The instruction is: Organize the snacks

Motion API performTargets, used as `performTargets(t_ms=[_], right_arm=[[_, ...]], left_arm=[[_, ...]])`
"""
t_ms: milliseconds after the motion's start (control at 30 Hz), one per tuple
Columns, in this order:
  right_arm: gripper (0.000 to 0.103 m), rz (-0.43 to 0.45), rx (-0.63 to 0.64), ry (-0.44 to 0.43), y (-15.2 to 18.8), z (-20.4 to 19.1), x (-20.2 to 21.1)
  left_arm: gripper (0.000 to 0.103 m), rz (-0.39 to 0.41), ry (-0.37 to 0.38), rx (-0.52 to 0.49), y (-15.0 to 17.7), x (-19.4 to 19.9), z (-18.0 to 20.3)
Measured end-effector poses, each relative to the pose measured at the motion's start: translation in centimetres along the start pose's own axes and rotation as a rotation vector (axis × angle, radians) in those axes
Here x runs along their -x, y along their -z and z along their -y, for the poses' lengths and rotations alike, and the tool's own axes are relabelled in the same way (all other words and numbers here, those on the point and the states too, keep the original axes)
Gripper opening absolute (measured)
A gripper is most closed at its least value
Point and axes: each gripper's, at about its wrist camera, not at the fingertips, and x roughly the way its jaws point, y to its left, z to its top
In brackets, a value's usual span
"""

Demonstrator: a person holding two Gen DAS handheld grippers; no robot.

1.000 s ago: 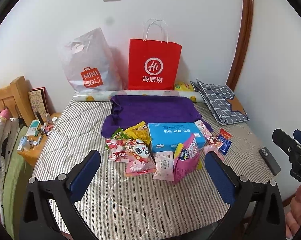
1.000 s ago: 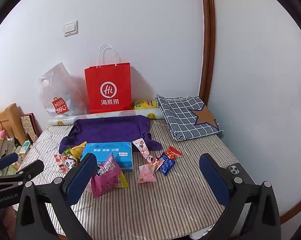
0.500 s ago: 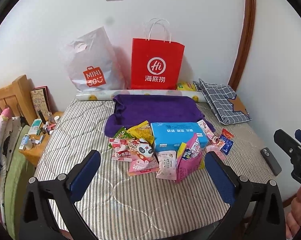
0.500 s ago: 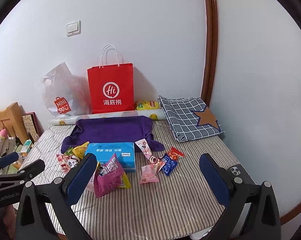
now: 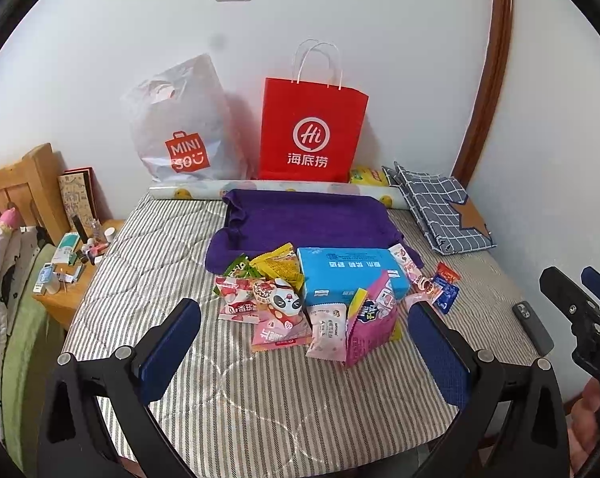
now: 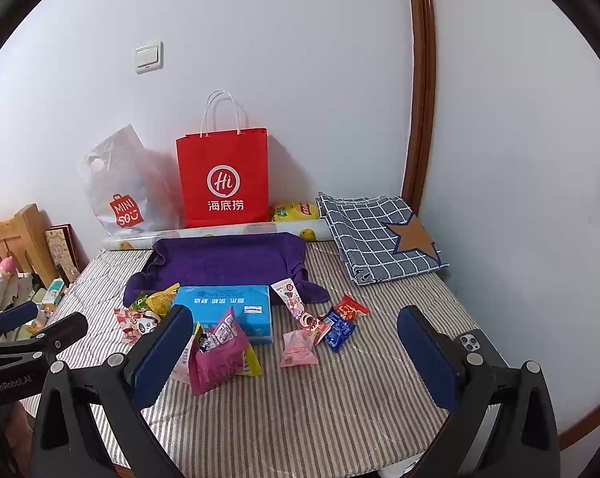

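Striped bed (image 6: 307,410), phone's camera lenses (image 6: 470,343) only in right view

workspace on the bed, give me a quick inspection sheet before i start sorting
Surface: grey striped quilted mattress, purple towel spread at its back.
Job's things: light blue carton among loose snack packets; magenta pouch nearest.
Clutter: grey phone, checked star-patch cloth.
Grippers: left gripper and right gripper both open, empty.
Cables: nothing seen.
Surroundings: red paper bag, white plastic bag against wall.
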Motion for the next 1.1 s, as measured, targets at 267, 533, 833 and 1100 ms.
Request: performTargets(t_ms=[267, 533, 833, 1100], right_arm=[[0.103, 0.003, 0.003, -0.002, -0.11, 0.0, -0.1], [0.103, 0.001, 0.006, -0.003, -0.17, -0.31, -0.39], [0.103, 0.002, 0.003, -0.013, 0.07, -0.64, -0.43], [0.103, -0.002, 0.004, -0.028, 0.28, -0.91, -0.87]], left_arm=[[0.102, 0.006, 0.005, -0.003, 0.01, 0.14, -0.01], [0.102, 0.009, 0.0, -0.003, 0.05, 0.13, 0.04], [0.102, 0.017, -0.02, -0.008, -0.04, -0.02, -0.06], [0.102, 0.016, -0.015, -0.015, 0.01, -0.65, 0.05]])
